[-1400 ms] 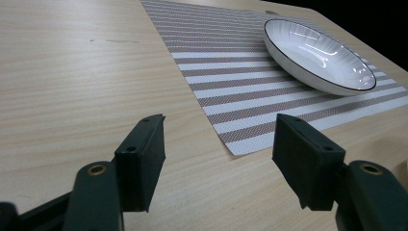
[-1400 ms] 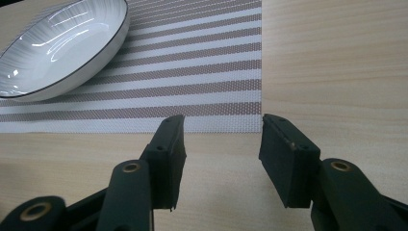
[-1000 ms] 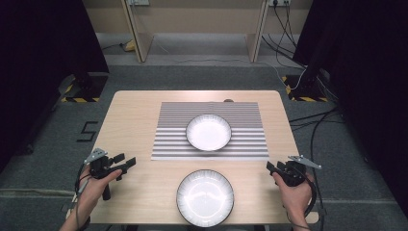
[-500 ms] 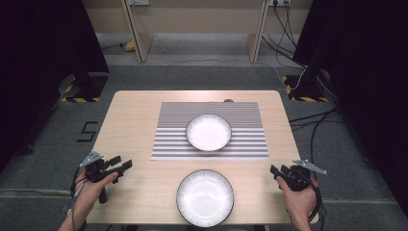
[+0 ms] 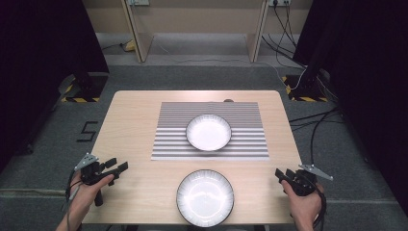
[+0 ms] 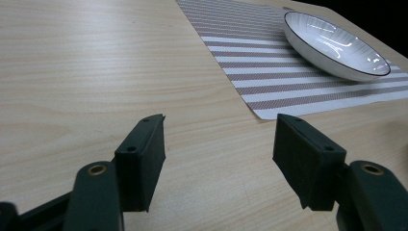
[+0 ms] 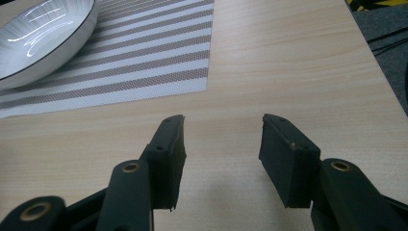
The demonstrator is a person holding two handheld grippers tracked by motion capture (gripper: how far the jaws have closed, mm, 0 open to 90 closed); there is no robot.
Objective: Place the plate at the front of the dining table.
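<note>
Nearest the person, at the front edge of the counter (image 5: 139, 120), the left tool (image 5: 118, 167) and the right tool (image 5: 280, 174) hover low at the two near corners, each held in a hand. Both are released: in the left gripper view (image 6: 219, 154) and the right gripper view (image 7: 222, 149) the jaws stand wide apart with only bare wood between them.

Between the two tools, well apart from each, sits the near plate (image 5: 205, 197), a white, dark-rimmed dish with fine ribs, resting flat on the wood just short of the striped placemat (image 5: 168, 144). It is probably glazed ceramic: stiff, fairly heavy for its size, slippery under the pads and liable to chip or break if dropped. The raised rim looks the best hold, one jaw above and one below, perhaps from opposite sides with both tools.

Farther off, a second ribbed bowl (image 5: 208, 132) rests in the middle of the placemat, its sloping wall clear in the left gripper view (image 6: 332, 45) and the right gripper view (image 7: 43, 33).
</note>
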